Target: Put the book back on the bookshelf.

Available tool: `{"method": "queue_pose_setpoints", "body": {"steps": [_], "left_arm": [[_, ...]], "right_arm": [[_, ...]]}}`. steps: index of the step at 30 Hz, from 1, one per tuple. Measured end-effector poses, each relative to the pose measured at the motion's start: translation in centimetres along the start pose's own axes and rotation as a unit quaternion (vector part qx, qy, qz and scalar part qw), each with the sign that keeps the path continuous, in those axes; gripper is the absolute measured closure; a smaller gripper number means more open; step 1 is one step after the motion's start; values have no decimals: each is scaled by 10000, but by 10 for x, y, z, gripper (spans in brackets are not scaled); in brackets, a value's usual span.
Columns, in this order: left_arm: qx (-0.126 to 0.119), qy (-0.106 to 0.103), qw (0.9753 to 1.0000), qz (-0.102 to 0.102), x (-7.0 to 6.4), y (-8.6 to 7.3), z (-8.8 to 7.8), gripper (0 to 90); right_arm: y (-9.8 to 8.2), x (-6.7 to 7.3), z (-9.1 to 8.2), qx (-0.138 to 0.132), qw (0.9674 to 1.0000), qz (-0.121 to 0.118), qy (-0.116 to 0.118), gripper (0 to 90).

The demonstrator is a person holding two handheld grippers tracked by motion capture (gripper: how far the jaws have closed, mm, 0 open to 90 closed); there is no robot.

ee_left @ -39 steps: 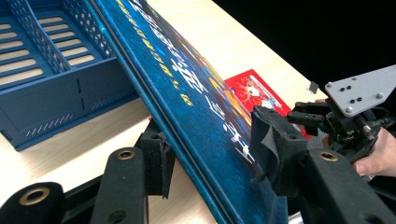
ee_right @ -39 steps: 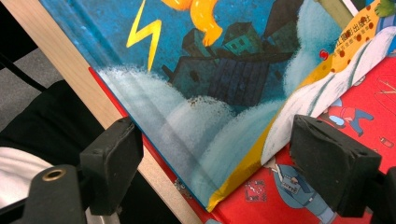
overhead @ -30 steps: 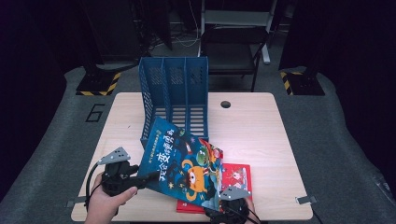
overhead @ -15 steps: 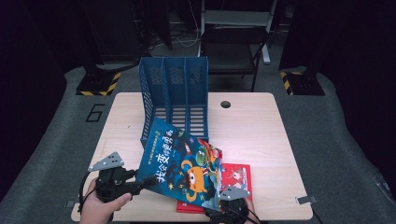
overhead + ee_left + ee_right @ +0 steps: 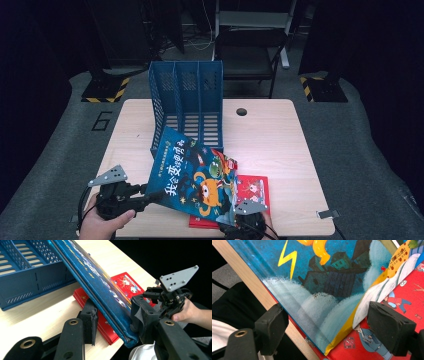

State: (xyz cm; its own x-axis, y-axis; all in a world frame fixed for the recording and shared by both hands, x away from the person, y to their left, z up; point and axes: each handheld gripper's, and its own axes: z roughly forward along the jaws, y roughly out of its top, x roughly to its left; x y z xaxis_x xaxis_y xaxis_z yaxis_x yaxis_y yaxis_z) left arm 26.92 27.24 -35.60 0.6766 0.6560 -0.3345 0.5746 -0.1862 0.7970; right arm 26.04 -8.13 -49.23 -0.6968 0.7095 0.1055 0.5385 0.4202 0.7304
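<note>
A blue picture book (image 5: 200,175) lies tilted, its top corner at the front of the blue file holder (image 5: 187,100). It lies over a red book (image 5: 252,190) that is flat on the table. My left gripper (image 5: 152,196) straddles the blue book's (image 5: 95,277) lower spine corner. Its jaws (image 5: 115,318) have just been closing; one pad is at the cover and a slim gap remains on the other side. My right gripper (image 5: 329,327) stands open and wide around the blue book's (image 5: 324,277) other near corner, above the red book (image 5: 407,290).
The file holder (image 5: 25,277) has three compartments and stands at the back left of the wooden table (image 5: 270,145). The table's front edge runs just under both hands. A dark chair (image 5: 250,45) stands beyond the table.
The left gripper has shifted slightly at the book's lower left corner. The blue book and the right gripper keep their places.
</note>
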Motion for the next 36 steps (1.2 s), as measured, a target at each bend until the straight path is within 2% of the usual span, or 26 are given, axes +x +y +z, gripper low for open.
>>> {"method": "queue_pose_setpoints", "body": {"steps": [4, 9, 11, 13, 18, 25, 26, 30, 31, 32, 36], "left_arm": [[-45, 53, 10000, -9, -3, 3, 1, 591], [63, 52, 10000, -33, -4, 4, 0, 600], [80, 43, 9999, -47, -4, 2, -1, 601], [83, 39, 9999, -90, -3, 0, -1, 602], [52, 49, 9999, -111, -2, -5, -2, 607], [47, 26, 9996, -283, 2, -12, -4, 608], [31, 25, 9995, -317, 1, -11, -5, 608], [58, 61, 9997, -237, -1, -3, -7, 612], [36, 82, 9997, -232, -2, -1, -7, 613], [100, 57, 9998, -188, -3, 2, -8, 614], [129, 162, 9997, -130, -7, 10, -7, 619]], "right_arm": [[0, 0, 0, -72, 10000, 67, -3, 175], [-2, -1, 0, -104, 9999, 35, 28, 180], [-2, -2, -1, -91, 9999, -54, 27, 182], [-3, -1, -2, -77, 10000, 4, 35, 184], [-3, -2, -2, -40, 9999, -103, 26, 183], [-3, 0, -1, -65, 9998, -181, -29, 181], [-3, 0, -1, -77, 9998, -167, -31, 181], [-2, 2, 1, -94, 9999, -70, 41, 185], [-1, 2, 1, -84, 9998, -127, 94, 185], [-1, 3, 2, -101, 9999, -50, 92, 186], [0, 3, 3, -100, 9999, -4, 127, 188]]}}
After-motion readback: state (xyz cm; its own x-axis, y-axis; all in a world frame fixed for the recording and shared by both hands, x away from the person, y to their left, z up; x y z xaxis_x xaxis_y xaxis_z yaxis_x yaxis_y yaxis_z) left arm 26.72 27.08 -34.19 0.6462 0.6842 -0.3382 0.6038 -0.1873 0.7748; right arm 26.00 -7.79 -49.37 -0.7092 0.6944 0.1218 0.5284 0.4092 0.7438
